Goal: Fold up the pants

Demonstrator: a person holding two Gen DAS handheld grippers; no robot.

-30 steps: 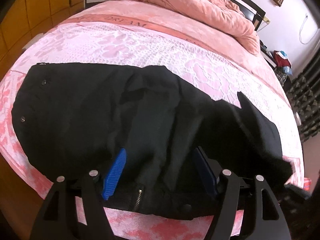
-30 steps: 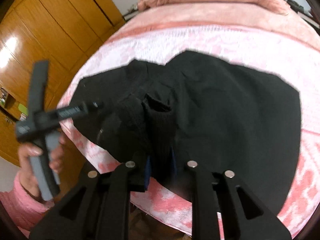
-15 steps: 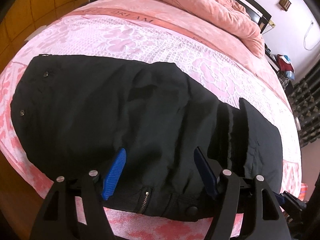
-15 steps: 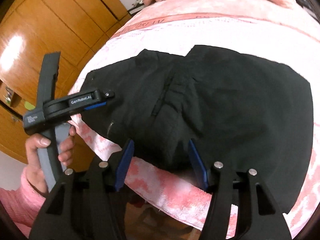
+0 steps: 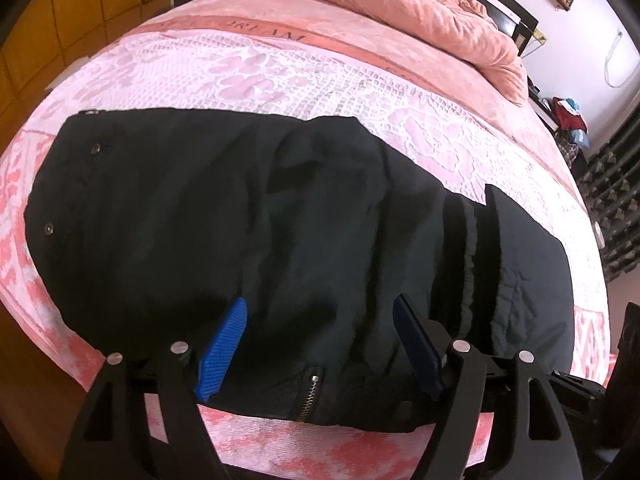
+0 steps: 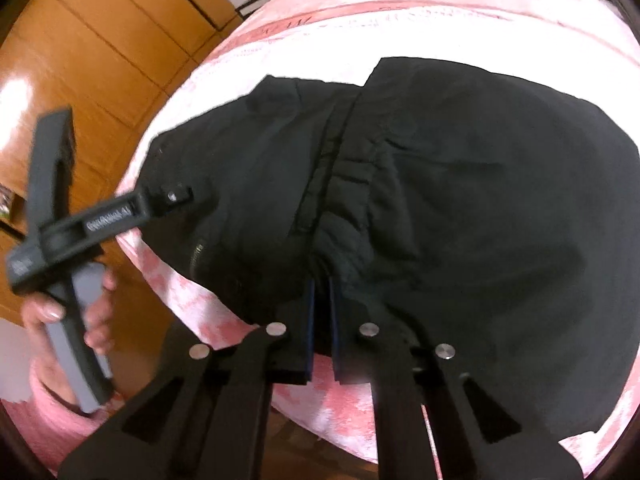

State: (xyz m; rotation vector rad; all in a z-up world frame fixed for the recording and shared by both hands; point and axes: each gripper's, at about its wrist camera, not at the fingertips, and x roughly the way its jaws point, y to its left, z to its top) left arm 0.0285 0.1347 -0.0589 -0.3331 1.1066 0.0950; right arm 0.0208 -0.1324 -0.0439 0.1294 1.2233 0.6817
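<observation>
Pants: black pants (image 5: 304, 248) are spread flat across the near part of the bed, the zipper (image 5: 309, 392) at the near edge and two snap studs at the far left end.
Fold line: a gathered ridge of cloth (image 6: 340, 184) is seen running away from the right gripper across the pants.
Left gripper (image 5: 320, 320): its blue-padded fingers (image 5: 224, 348) are held wide apart above the near edge of the pants; nothing is gripped between them.
Right gripper (image 6: 322, 292): the jaws are brought nearly together, and a pinch of black cloth at the near edge of the pants is clamped between them.
Hand (image 6: 72, 312): the grey handle of the left gripper is grasped by the person's hand, a pink sleeve (image 6: 48, 412) below it.
Bed (image 5: 256, 64): it is covered with a pink floral blanket; a rumpled salmon quilt (image 5: 400, 4) is heaped at the far end.
Wardrobe (image 6: 104, 48): wooden doors are seen beside the bed.
</observation>
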